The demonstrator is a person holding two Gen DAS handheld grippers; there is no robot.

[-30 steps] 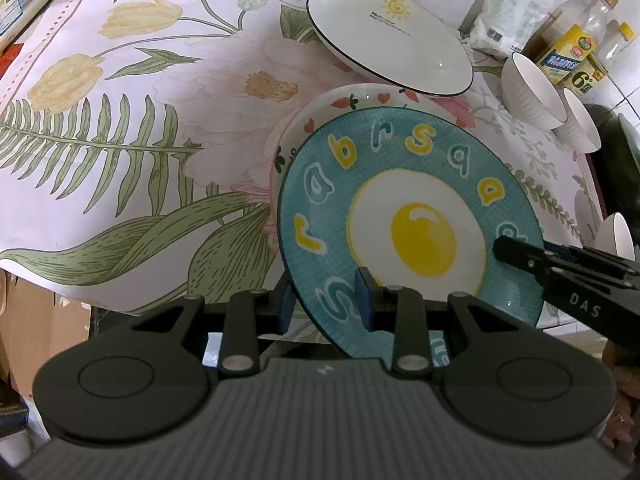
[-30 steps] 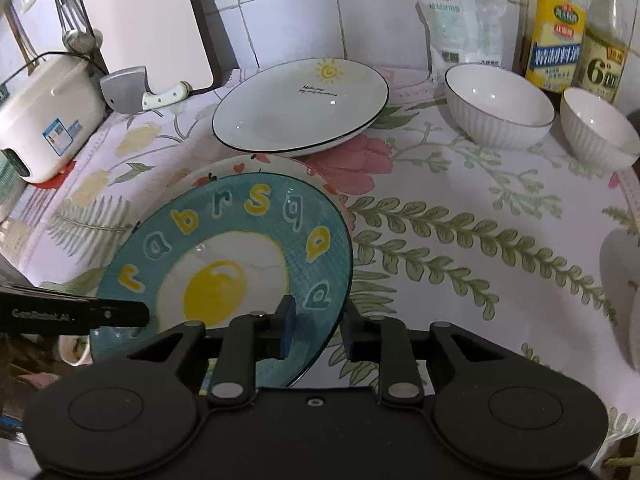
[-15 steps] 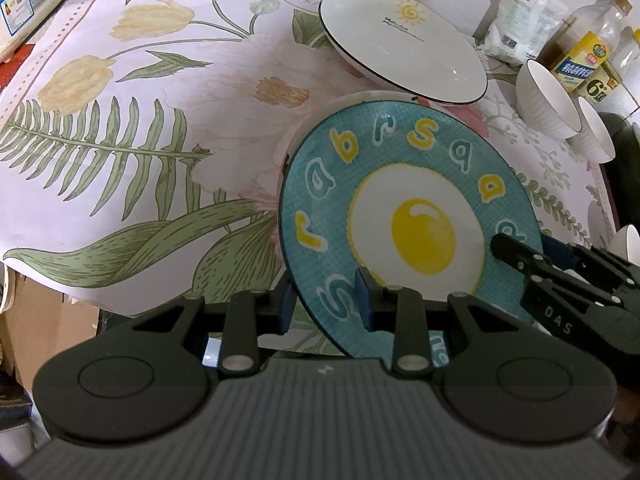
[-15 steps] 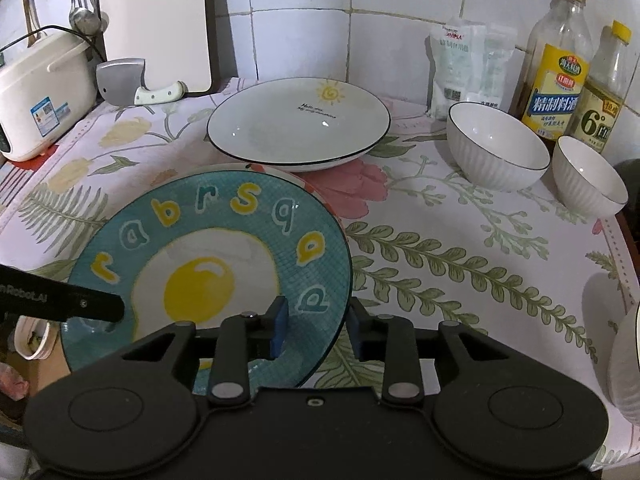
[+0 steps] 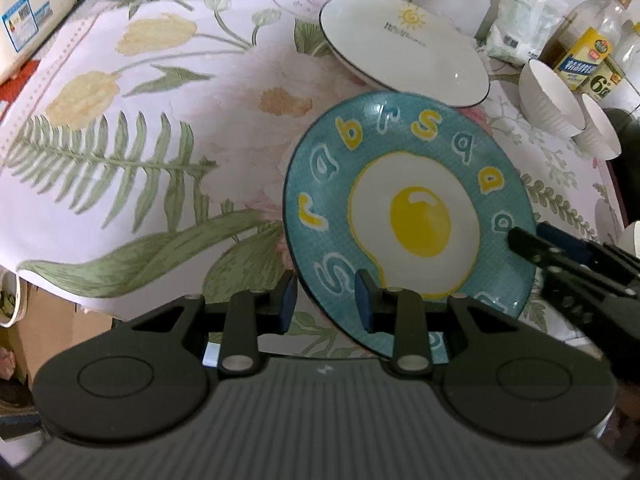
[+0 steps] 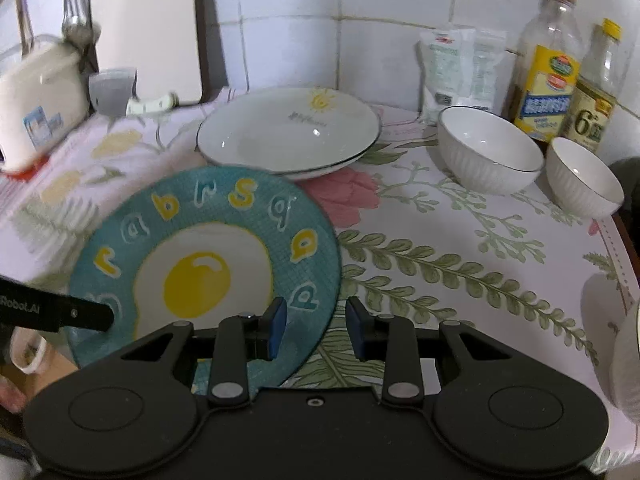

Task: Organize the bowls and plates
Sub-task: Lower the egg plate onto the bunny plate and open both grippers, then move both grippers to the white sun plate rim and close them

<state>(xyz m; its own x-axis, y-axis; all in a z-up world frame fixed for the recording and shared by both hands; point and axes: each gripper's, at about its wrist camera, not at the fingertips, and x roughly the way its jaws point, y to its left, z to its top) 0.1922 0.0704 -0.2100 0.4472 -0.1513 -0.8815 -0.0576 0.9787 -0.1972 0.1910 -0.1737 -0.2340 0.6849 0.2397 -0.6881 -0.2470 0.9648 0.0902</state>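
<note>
A teal plate with a fried-egg picture and yellow letters (image 5: 412, 216) is held up above the table's front edge. My left gripper (image 5: 326, 302) is shut on its near-left rim. My right gripper (image 6: 316, 328) is shut on its near-right rim; the plate also shows in the right wrist view (image 6: 208, 264). A large white plate with a sun mark (image 6: 288, 132) lies at the back. Two white ribbed bowls (image 6: 488, 156) (image 6: 584, 176) stand at the back right.
Floral tablecloth (image 5: 140, 152) covers the table. Oil bottles (image 6: 548, 68) and a white packet (image 6: 460, 68) stand against the tiled wall. A rice cooker (image 6: 36, 104) and a cleaver (image 6: 120, 92) are at the back left. Another white dish edge (image 6: 628, 352) is at far right.
Both grippers have raised the teal plate and carried it back off the heart-patterned plate, which no longer shows under it. The grips are unchanged.
</note>
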